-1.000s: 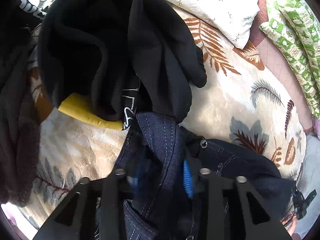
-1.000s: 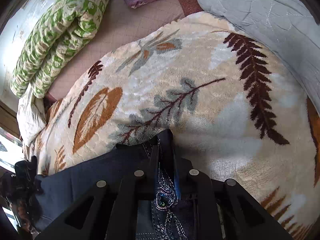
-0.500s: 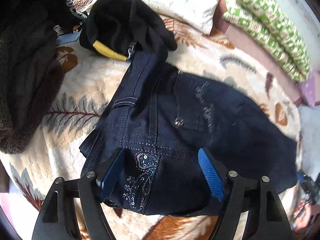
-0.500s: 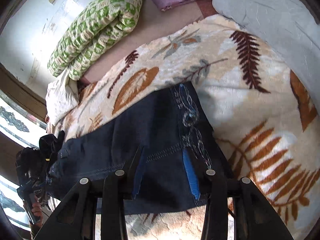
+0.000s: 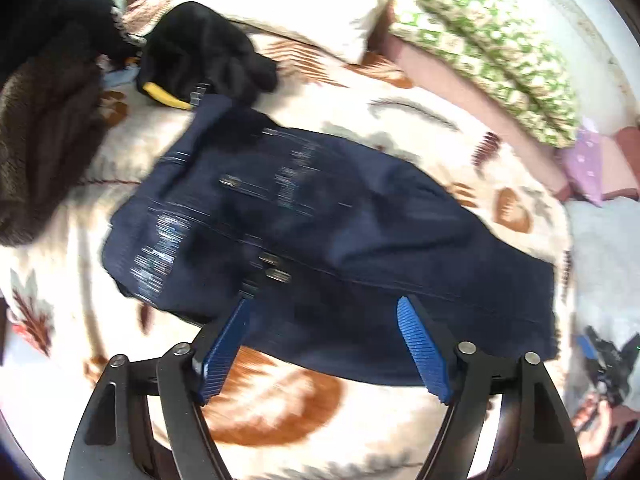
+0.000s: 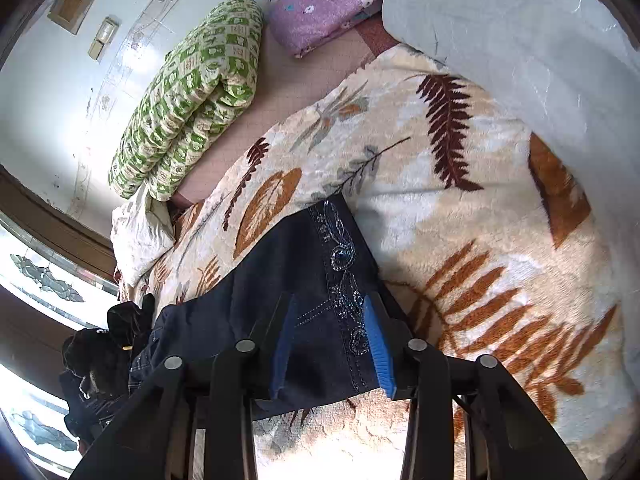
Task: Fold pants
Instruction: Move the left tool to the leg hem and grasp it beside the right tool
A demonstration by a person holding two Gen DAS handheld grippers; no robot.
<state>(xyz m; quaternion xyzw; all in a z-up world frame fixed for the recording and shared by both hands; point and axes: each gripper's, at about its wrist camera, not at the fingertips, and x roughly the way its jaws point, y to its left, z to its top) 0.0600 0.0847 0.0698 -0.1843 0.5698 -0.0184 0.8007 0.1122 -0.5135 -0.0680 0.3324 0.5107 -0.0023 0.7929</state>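
Dark blue jeans (image 5: 320, 232) lie folded flat on a cream blanket with a leaf print (image 5: 280, 412). The jeans also show in the right wrist view (image 6: 280, 280), with a beaded trim along their right edge. My left gripper (image 5: 324, 344) is open and empty, held above the near edge of the jeans. My right gripper (image 6: 332, 344) is open and empty, above the near right corner of the jeans. Neither gripper holds cloth.
Black clothes (image 5: 204, 52) and a brown fleece (image 5: 36, 140) are piled at the jeans' far left end. A green patterned quilt (image 6: 192, 96), a purple pillow (image 6: 324, 4) and a grey duvet (image 6: 520, 40) lie at the back of the bed. A window (image 6: 36, 280) is at the left.
Both grippers have let go of the jeans, opened and pulled back and up. The jeans now lie flat on the blanket. The left view is blurred from moving.
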